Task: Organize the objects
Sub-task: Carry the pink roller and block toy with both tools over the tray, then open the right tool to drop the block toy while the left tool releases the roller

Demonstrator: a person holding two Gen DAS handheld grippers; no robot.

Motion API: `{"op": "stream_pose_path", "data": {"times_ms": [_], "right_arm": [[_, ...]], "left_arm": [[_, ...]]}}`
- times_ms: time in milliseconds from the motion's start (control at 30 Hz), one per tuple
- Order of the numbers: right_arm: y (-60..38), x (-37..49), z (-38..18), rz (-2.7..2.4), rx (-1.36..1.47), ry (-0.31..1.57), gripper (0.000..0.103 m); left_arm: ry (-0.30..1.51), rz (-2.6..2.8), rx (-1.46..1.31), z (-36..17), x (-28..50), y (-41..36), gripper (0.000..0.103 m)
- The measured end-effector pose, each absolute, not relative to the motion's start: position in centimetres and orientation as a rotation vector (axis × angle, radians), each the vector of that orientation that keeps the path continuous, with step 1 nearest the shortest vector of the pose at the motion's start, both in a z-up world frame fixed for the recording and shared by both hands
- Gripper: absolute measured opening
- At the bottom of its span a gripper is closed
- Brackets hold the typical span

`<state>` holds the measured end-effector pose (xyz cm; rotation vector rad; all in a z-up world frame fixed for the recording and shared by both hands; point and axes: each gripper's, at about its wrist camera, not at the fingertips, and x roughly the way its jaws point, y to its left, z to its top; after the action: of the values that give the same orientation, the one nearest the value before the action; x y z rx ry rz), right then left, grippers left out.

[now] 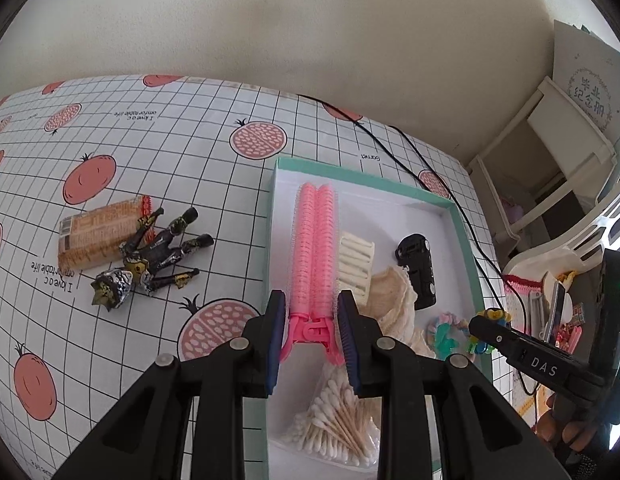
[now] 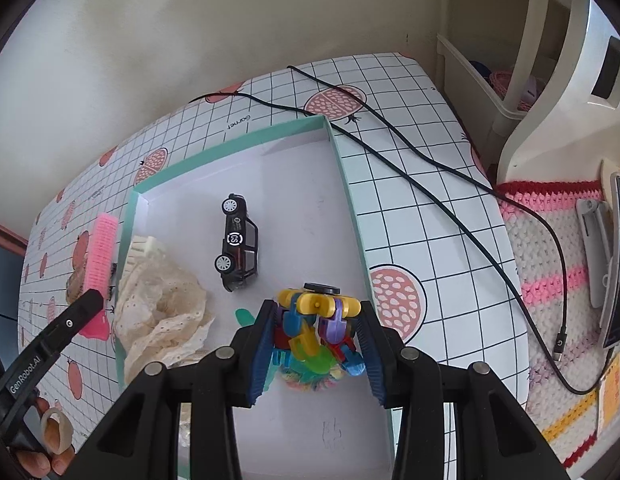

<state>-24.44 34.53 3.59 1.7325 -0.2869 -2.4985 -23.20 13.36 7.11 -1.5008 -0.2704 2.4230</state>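
Note:
My left gripper (image 1: 311,304) is shut on the hinge end of a pink double hair-roller clip (image 1: 314,240), which sticks forward over the left side of a teal-rimmed white box (image 1: 463,248). In the right wrist view, my right gripper (image 2: 317,314) is shut on a toy of colourful plastic links (image 2: 315,320), yellow, blue, purple and green, above the box floor (image 2: 294,184). The box holds a black toy car (image 2: 238,240), a cream lace cloth (image 2: 166,312), a cream comb clip (image 1: 355,264), a bag of cotton swabs (image 1: 333,420) and a pastel scrunchie (image 1: 443,330).
On the pomegranate-print tablecloth left of the box lie a biscuit pack (image 1: 98,234) and a black action figure (image 1: 158,254). A black cable (image 2: 409,148) runs across the table behind the box. A crocheted mat (image 2: 557,272) and white shelves (image 1: 549,168) stand to the right.

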Motion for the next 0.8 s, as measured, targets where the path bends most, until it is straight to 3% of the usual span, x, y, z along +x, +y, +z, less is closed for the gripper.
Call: {"op": "stream_pose_path", "data": {"times_ms": [167, 800], "right_arm": [[34.3, -24.7, 3.7, -2.576, 1.679, -0.234, 0.043], [33.9, -25.1, 4.0, -2.625, 1.552, -0.306, 0.043]], "left_arm": [[-0.279, 2.385, -1.553, 5.9, -23.3, 13.4, 0.027], [-0.288, 2.303, -1.657, 4.2, -23.4, 13.7, 0.028]]}}
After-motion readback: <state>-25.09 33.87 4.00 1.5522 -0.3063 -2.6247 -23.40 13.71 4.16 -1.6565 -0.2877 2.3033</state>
